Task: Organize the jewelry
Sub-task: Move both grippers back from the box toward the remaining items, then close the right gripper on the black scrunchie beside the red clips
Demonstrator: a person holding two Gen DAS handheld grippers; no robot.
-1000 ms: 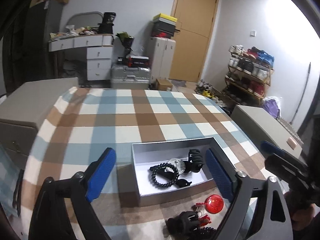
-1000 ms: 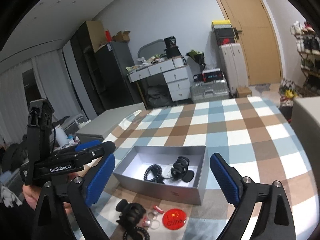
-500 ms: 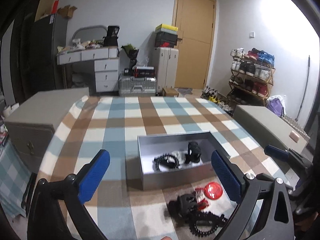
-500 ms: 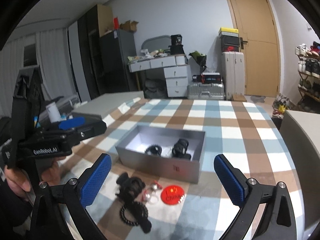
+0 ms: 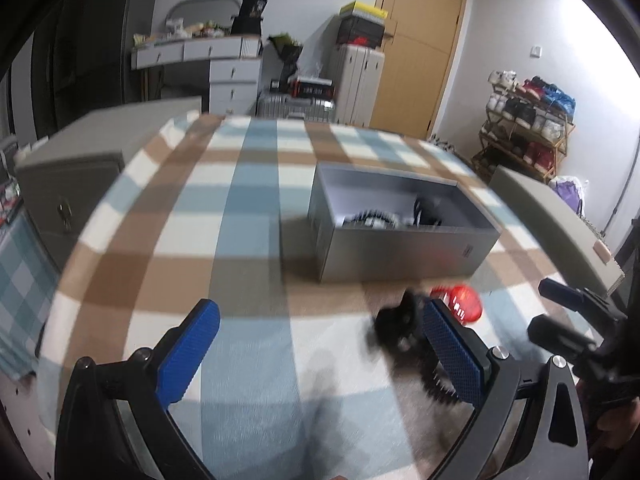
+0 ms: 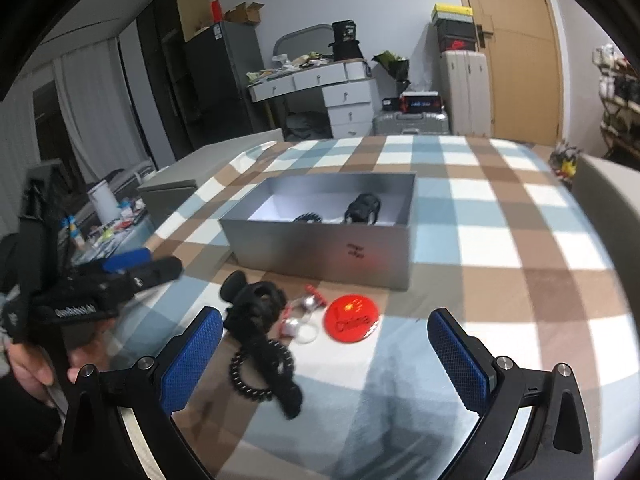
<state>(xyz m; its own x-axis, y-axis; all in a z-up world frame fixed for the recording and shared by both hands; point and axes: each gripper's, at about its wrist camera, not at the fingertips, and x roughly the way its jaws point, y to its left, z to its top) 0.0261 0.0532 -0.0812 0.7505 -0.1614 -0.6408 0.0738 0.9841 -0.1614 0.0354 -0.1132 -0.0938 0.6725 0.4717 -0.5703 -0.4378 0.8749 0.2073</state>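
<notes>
Holding nothing: left tool (image 5: 320, 348), blue pads spread wide above checked bench (image 5: 248, 200); right tool (image 6: 324, 354) likewise released, empty.
Grey box (image 6: 320, 240) mid-bench, lid off. Contents: black hair claw (image 6: 362, 208), dark beaded bracelet (image 6: 308, 217), on white floor.
Loose items on bench just in front of box: black hair claw (image 6: 252, 300), black beaded bracelet (image 6: 260, 372) touching it, small clear-and-silver pieces (image 6: 300, 316), red clip (image 6: 314, 292), red round badge (image 6: 352, 314).
Left view blurred; claw there partly behind right-hand pad.

Matt grey box (image 6: 320, 248) on woven checked cloth (image 6: 500, 208) — glossy red badge (image 6: 351, 314).
</notes>
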